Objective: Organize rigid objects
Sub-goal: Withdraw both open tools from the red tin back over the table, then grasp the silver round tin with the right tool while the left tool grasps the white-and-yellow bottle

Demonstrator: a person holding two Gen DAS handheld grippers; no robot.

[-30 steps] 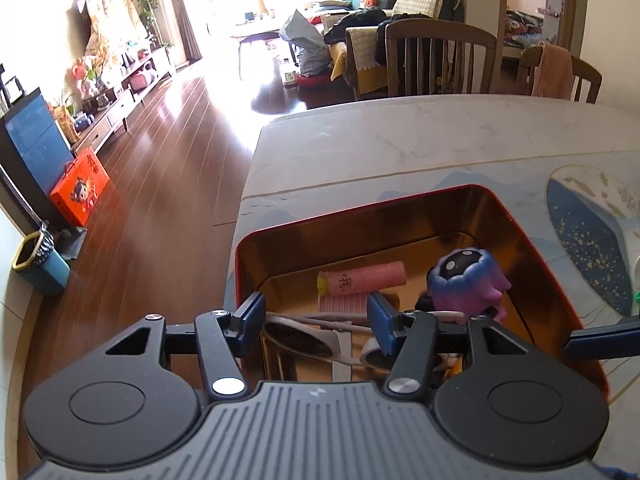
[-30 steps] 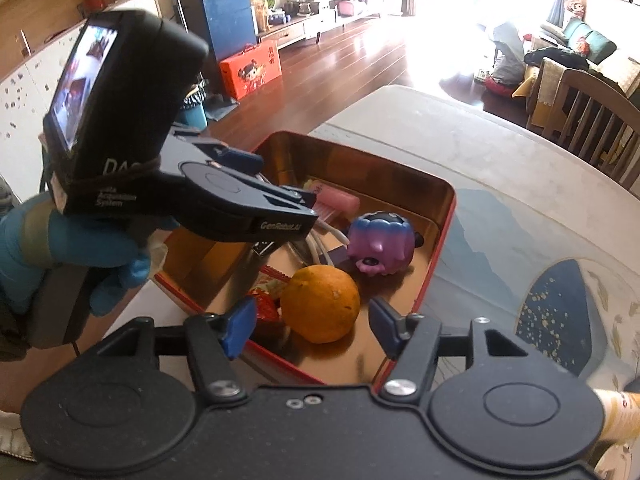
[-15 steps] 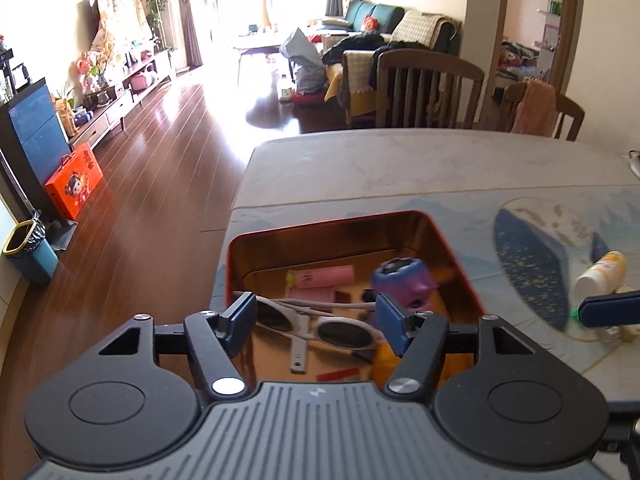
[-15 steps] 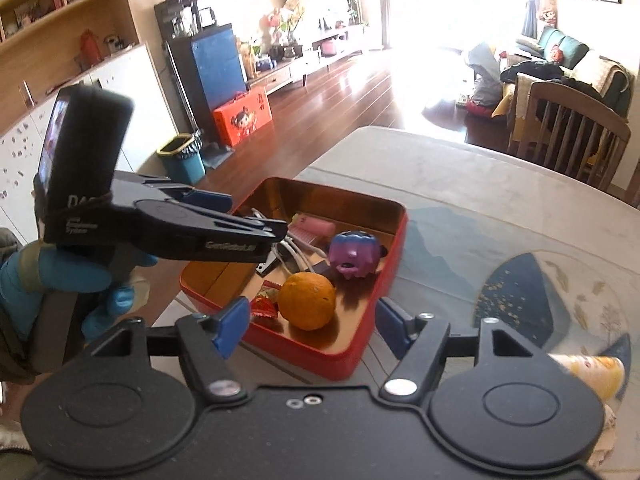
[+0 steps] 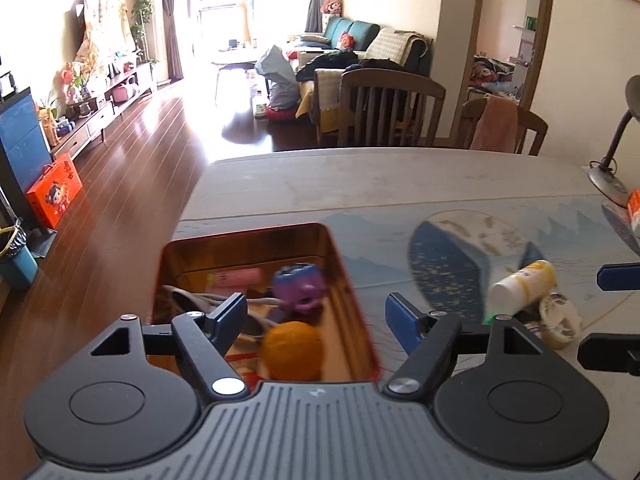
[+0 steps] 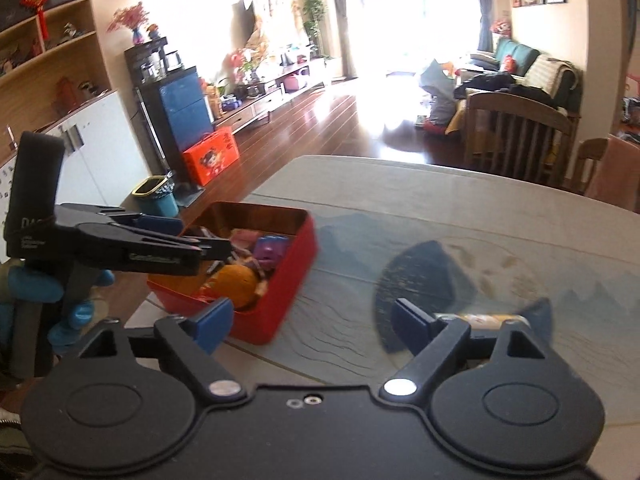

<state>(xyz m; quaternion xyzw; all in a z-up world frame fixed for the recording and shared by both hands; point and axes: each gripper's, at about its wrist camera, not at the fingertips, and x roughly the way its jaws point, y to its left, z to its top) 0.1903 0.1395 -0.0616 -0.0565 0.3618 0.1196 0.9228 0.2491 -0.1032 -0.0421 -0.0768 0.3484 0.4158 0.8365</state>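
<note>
A red tin box (image 5: 170, 252) (image 6: 288, 280) sits at the table's left corner. Inside lie an orange (image 5: 294, 350) (image 6: 236, 282), a purple toy (image 5: 298, 286) (image 6: 270, 250), a pink tube (image 5: 236, 279) and white sunglasses (image 5: 200, 300). My left gripper (image 5: 316, 316) hovers above the box's near end, jaws opening, nothing between them. My right gripper (image 6: 312, 322) is over the table right of the box, jaws opening and empty. A yellow and white bottle (image 5: 524, 284) (image 6: 484, 320) lies on the mat by a small white round thing (image 5: 560, 322).
A blue patterned mat (image 5: 440, 264) covers the table's near part. A desk lamp (image 5: 612, 152) stands at the far right. Wooden chairs (image 5: 388, 108) line the far edge. The table's left edge drops to a wood floor with a bin (image 6: 158, 196).
Both grippers pulled back and up from the box and their jaws spread wider. The sunglasses left the left gripper's jaws and lie in the box. The bottle came into view.
</note>
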